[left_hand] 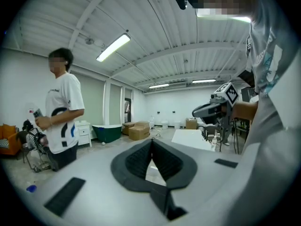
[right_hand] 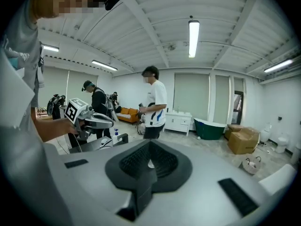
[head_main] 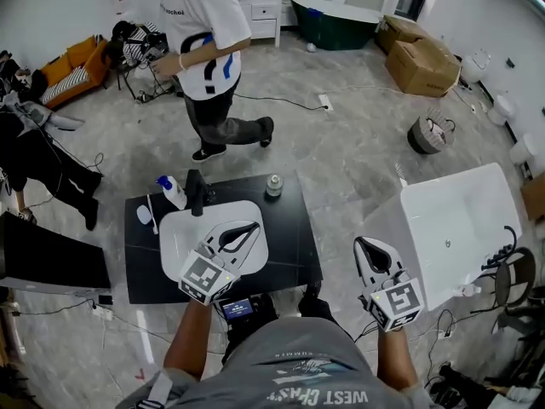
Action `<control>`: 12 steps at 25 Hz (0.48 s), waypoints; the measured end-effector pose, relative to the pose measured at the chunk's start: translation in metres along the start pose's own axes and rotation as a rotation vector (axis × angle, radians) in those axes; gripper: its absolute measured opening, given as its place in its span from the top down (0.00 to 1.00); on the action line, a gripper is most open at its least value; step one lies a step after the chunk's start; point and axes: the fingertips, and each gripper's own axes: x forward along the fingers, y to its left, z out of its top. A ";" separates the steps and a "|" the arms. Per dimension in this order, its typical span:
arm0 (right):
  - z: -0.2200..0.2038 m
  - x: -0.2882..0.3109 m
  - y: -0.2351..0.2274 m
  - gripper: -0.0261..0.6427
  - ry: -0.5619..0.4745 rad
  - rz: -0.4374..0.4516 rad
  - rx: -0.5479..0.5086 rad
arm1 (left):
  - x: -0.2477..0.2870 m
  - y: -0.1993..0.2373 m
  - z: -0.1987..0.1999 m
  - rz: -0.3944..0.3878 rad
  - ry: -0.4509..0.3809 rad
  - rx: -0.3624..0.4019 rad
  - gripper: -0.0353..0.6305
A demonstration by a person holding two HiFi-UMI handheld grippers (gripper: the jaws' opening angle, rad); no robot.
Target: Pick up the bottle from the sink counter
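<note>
The bottle [head_main: 173,192] stood near the counter's [head_main: 294,237] far-left corner, beside the faucet [head_main: 197,192]. The left gripper [head_main: 253,227], over the basin [head_main: 180,228], and the right gripper [head_main: 363,244], past the counter's right edge, were both closed and empty.

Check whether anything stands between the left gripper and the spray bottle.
Yes. In the head view the black faucet stands right beside the spray bottle, on the side facing the left gripper, so it partly blocks a straight approach.
</note>
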 end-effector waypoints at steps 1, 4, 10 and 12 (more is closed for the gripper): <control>0.000 0.003 -0.001 0.96 0.014 0.006 0.007 | 0.000 0.000 0.000 0.010 0.002 -0.002 0.94; -0.004 0.011 -0.006 0.96 0.029 0.043 -0.001 | 0.001 0.000 0.005 0.037 0.002 -0.015 0.94; -0.002 0.035 -0.009 0.96 0.013 0.113 -0.007 | 0.004 0.006 0.002 0.077 0.025 -0.025 0.94; -0.001 0.041 -0.010 0.96 0.015 0.130 -0.008 | 0.004 0.010 -0.004 0.095 0.038 -0.030 0.94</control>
